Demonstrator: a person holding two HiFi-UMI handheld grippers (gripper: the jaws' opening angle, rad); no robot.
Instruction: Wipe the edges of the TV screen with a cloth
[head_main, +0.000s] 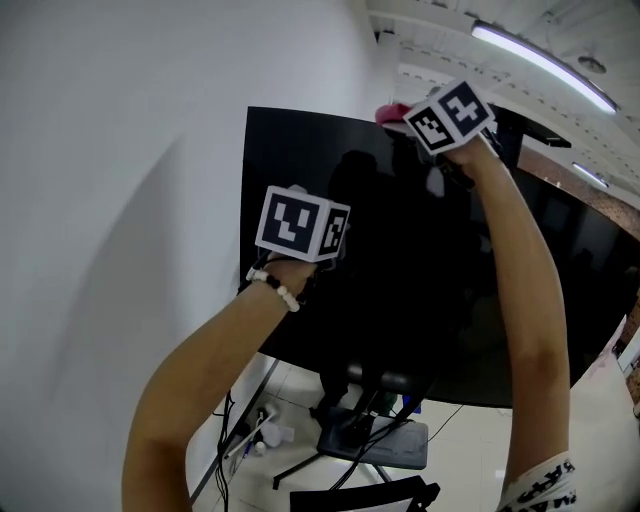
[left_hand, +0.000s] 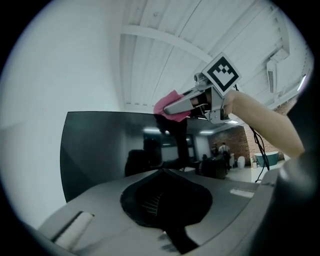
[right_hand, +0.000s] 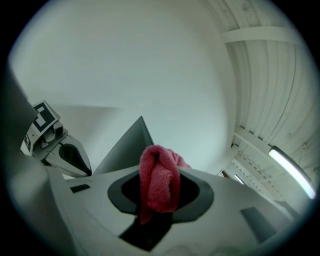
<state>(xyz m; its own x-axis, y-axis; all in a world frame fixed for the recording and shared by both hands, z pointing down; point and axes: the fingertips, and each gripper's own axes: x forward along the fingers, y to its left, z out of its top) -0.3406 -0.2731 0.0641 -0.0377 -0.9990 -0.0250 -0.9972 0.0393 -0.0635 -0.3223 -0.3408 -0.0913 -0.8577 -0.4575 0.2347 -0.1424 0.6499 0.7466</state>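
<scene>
Against a white wall (head_main: 120, 200) under a ceiling strip light (head_main: 540, 65), a dark TV (head_main: 420, 300) mirrors the room, the right gripper (left_hand: 170, 108) clamps a bunched pink cloth (right_hand: 160, 180) at its top edge, and the left gripper (right_hand: 86, 169), jaws together and empty, hangs lower before the screen's left side.

White wall (head_main: 120, 150), ribbed ceiling (left_hand: 165, 60) with a strip light (head_main: 540, 62) (lit), pale tiled floor (head_main: 470, 440).

No readable text (any view)
</scene>
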